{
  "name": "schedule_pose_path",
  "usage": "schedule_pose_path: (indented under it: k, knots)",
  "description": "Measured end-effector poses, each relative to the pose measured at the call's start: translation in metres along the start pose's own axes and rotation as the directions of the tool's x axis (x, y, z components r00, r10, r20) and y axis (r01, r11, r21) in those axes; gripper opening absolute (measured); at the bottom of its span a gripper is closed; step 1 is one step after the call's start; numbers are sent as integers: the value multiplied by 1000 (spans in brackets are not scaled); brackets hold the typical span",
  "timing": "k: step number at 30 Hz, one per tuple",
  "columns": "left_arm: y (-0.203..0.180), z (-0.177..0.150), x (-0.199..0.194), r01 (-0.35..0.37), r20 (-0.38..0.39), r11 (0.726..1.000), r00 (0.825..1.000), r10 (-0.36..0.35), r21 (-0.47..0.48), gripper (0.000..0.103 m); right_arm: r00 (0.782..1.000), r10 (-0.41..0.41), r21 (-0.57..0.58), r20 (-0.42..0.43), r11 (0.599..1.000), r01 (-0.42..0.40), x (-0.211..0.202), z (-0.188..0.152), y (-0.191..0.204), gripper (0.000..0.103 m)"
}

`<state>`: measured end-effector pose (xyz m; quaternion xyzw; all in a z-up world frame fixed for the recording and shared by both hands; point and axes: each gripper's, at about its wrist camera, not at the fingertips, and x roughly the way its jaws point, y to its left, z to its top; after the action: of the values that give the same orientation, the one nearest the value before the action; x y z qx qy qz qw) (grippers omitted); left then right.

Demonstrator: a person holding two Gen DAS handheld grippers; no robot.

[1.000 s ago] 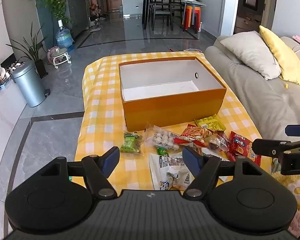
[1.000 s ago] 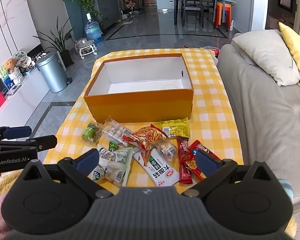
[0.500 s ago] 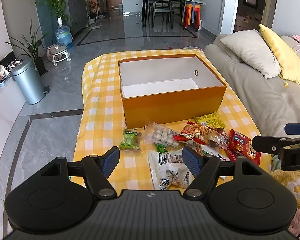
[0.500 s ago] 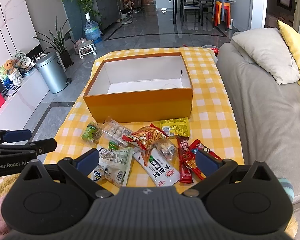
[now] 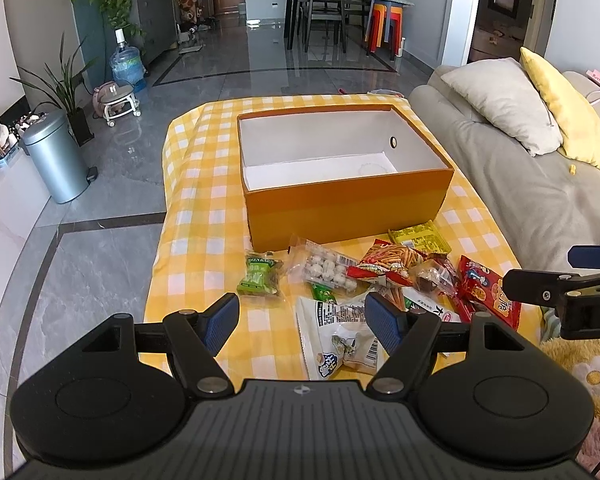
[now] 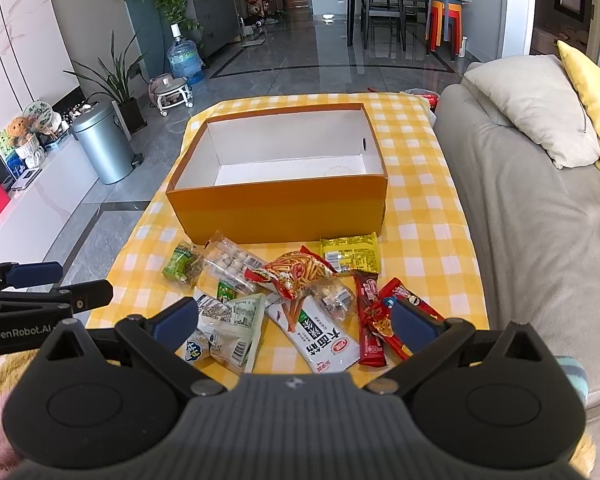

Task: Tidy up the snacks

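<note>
**Overlapping packets risk a double pick or a slip before the box**

Nearest, both grippers hover over the front edge of the desk with nothing in them: the left gripper (image 5: 301, 322) has its fingers spread wide, and the right gripper (image 6: 296, 318) is spread as well. Neither touches a packet yet.

Just beyond them lies the white snack bag (image 6: 228, 334), crumpled and slick-looking; I judge a pinch on its loose film could slide off or lift only a fold. Beside it the white biscuit packet (image 6: 320, 338) is partly under the red stick-snack bag (image 6: 294, 274), so pulling one may drag the other off the desk edge, which is close. The red wrappers (image 6: 380, 316) overlap each other, and a wide grasp could catch two at once.

Farther on, the clear bag of round sweets (image 5: 324, 268) and the green packet (image 5: 260, 274) lie near the box wall, with the yellow packet (image 6: 350, 254) touching it; reaching there could knock the orange box (image 5: 348, 204), which stands empty on the checked cloth (image 5: 204, 216) and might shift, as the cloth could slide.
</note>
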<state>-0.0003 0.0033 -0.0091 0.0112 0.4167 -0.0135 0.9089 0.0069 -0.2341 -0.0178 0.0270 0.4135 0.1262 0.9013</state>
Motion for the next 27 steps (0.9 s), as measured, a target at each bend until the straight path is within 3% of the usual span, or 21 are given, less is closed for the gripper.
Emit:
schedule_pose_path:
  k: [27]
  knots:
    - [0, -2, 3, 3, -12, 1000, 1000, -3, -2, 84, 1000, -1, 7, -21, 1000, 1, 4, 1, 1, 99]
